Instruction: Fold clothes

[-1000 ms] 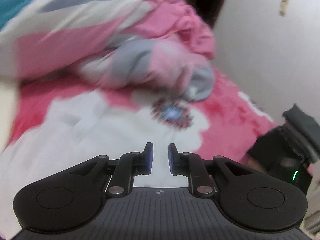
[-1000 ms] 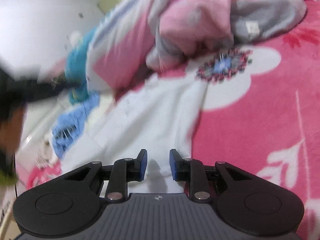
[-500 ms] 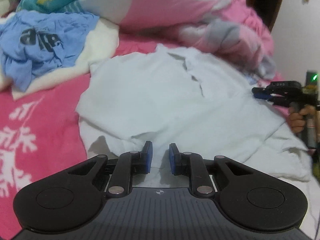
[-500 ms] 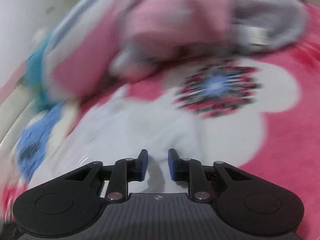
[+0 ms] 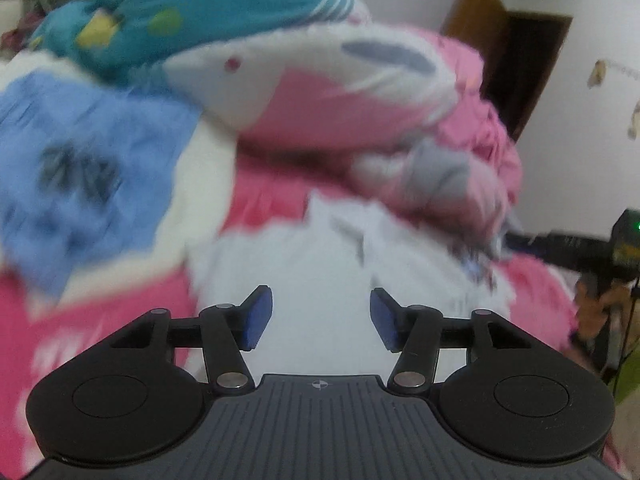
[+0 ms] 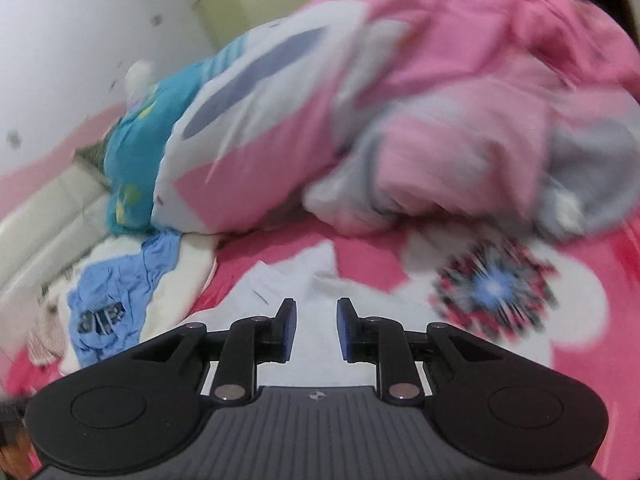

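1. Left gripper (image 5: 321,317): jaws spread wide, just opened further; nothing pinched, blue pads clear of the cloth beyond them.
2. Right gripper (image 6: 312,330): jaws parted by a narrow gap; nothing seen between the pads.
3. White shirt (image 5: 320,264): spread on the pink floral blanket (image 6: 624,292), directly ahead of both grippers, collar end toward the bedding heap.
4. Blue T-shirt (image 5: 76,172) with dark print: crumpled on cream cloth, left of the white shirt, apart from it.
5. Pink-and-grey garment (image 6: 472,164): bunched just beyond the white shirt, against a pink-and-white pillow (image 5: 320,92).
6. Teal cushion (image 5: 180,12): behind the pillow.
7. Left wrist view: heavily motion-blurred; a hand (image 5: 600,308) gripping a dark handle at right edge.
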A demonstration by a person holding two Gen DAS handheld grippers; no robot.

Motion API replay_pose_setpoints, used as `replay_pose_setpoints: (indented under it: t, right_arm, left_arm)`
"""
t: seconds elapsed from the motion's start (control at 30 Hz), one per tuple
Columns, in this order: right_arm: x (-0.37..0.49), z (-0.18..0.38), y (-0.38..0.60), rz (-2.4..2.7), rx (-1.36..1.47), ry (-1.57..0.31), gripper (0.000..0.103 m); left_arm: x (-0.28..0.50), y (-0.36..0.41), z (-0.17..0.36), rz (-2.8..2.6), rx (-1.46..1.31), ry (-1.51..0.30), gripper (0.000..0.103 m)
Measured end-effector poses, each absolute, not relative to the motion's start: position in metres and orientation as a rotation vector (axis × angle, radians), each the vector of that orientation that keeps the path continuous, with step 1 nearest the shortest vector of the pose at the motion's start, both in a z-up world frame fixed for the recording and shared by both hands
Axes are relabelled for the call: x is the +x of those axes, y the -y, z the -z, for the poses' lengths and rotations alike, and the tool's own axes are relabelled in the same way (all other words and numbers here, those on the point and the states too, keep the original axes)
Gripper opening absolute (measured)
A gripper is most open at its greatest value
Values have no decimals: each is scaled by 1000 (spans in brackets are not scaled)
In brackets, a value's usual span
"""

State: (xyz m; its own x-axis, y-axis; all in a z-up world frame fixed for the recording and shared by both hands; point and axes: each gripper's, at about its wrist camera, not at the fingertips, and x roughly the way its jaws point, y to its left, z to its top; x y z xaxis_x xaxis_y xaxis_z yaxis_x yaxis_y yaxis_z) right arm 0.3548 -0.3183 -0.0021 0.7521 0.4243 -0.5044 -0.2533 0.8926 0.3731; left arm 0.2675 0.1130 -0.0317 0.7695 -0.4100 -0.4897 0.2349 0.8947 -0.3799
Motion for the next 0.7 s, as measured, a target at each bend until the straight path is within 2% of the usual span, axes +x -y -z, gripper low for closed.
replay_pose_setpoints:
  t: [0.07,0.17,0.27,0.43,0.5,0.63,0.7]
  right_arm:
    - [381,5,295,-414,249,-632,26]
    - [428,17,271,-422,173,-657,37]
    - [478,32,256,-416,150,-686,37]
    - [541,62,251,-416,245,-765,38]
    - [557,74,246,-422,245,-811,38]
    - [574,93,242,-379,252,-854,38]
    - [578,97,243,-380,272,-855,38]
  left_arm:
    - [312,-105,28,388,-334,-602,59]
    - [387,-95,38,442,-454,-680,64]
    - [462,-83,62,445,-575,-795,64]
    - [522,-62,94,380,-575,-832,63]
    - [535,-55,108,362,-560,-864,55]
    - [546,-53,118,364,-546,-846,46]
    - [549,-54,118,382,-551,-832,36]
